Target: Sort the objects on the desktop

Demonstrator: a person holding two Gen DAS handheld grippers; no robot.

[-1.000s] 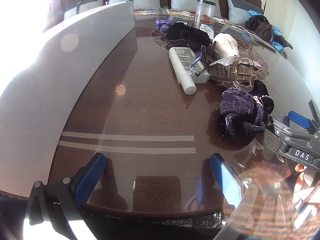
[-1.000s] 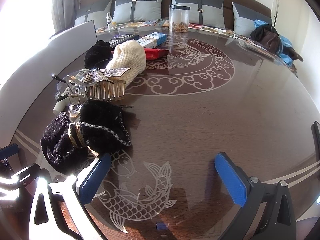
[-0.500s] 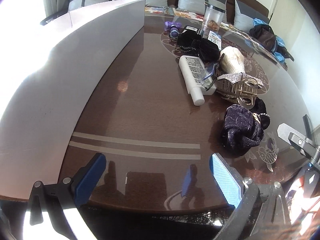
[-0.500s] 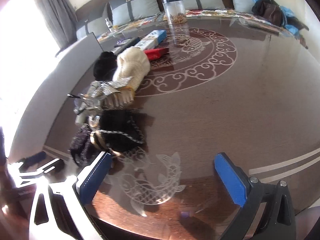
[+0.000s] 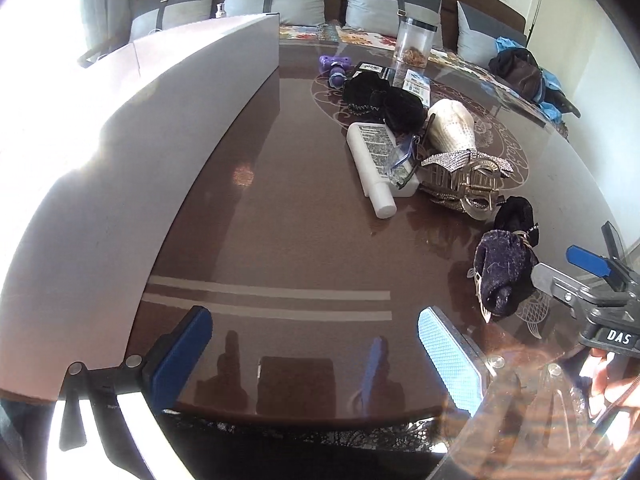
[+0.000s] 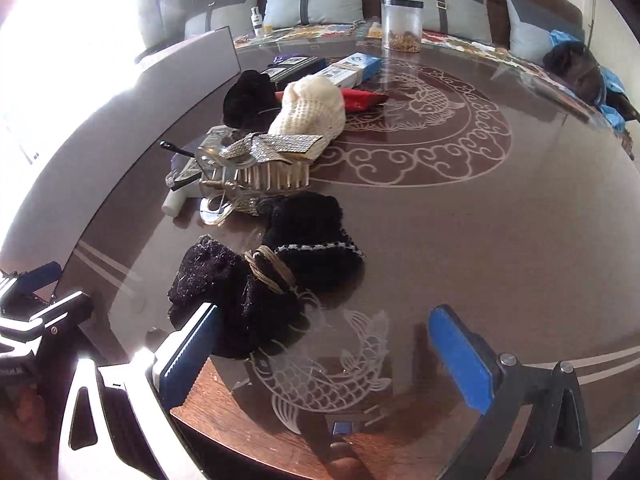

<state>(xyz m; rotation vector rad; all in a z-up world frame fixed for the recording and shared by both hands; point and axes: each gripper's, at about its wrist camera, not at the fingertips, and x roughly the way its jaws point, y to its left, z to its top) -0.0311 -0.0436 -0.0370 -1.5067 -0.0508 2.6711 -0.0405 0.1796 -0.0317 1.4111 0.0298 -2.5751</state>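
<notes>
both grippers, left gripper (image 5: pixel 312 344) and right gripper (image 6: pixel 324 344), hover over the bench (image 6: pixel 500 240) with jaws wide apart, empty; dark scrunchie (image 6: pixel 240 292) lies by the right gripper's left pad.

Hair claw (image 6: pixel 256 172) lies between scrunchie (image 6: pixel 240 300) and knit hat (image 6: pixel 308 114).

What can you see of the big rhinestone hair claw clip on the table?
The hair claw clip lies on its side on the glass table, teeth pointing sideways. Translucent, gold-tinted plastic with a metal spring; a rhinestone bow covers its top. It rests against the cream knit item, beside the white tube. Neither gripper touches it.
</notes>
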